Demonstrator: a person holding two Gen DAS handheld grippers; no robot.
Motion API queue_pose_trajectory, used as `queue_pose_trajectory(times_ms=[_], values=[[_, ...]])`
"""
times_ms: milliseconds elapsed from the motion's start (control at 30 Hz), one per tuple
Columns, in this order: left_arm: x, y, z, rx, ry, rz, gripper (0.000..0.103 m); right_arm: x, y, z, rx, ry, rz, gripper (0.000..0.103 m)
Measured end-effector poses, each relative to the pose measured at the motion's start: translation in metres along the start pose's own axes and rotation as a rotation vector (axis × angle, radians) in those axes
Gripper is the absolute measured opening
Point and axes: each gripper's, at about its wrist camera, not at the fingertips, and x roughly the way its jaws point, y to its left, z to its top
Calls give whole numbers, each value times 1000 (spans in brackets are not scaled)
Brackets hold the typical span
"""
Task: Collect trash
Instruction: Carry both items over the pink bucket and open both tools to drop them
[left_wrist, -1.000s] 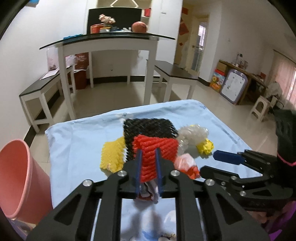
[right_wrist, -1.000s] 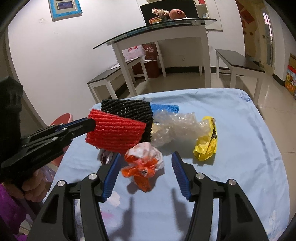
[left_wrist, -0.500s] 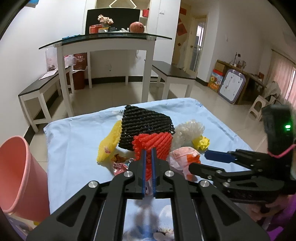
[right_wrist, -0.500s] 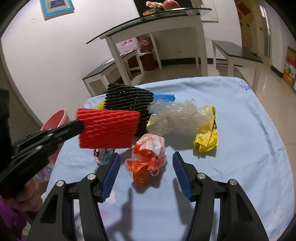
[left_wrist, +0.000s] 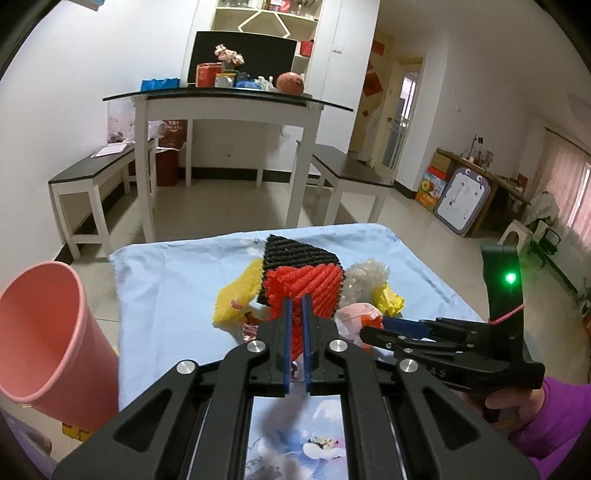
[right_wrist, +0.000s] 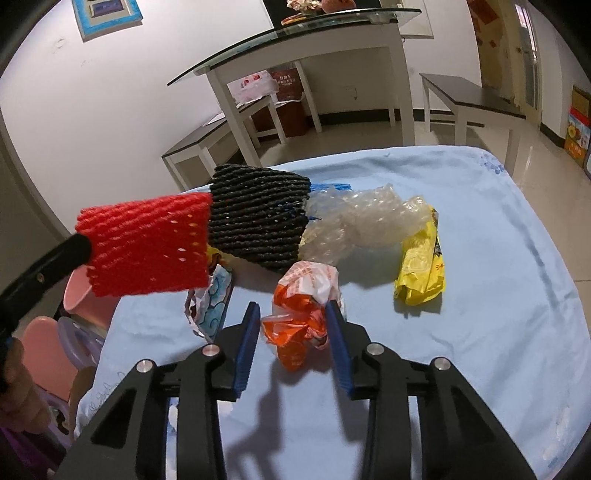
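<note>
Glass-topped table (left_wrist: 229, 101), 2 benches (left_wrist: 92, 166).

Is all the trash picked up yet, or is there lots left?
Lots left. I can't tell if anything is in the pink bin yet. The left gripper is clamped on the red foam net, lifted. The right gripper is around the orange bag. The black net, bubble wrap and yellow wrapper wait on the table.

Red foam net (right_wrist: 146, 246) lifted, wrappers (right_wrist: 419, 264) tabled.
</note>
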Motion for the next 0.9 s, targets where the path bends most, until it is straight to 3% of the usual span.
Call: queue_pose_trajectory(times_ms=[400,900], values=[[-36,36,4,-111,-76,80,4,-34,36,10,-94,-73,72,31],[-101,111,1,-281,-184,300,4,-14,147,39,-270,-72,281,32]])
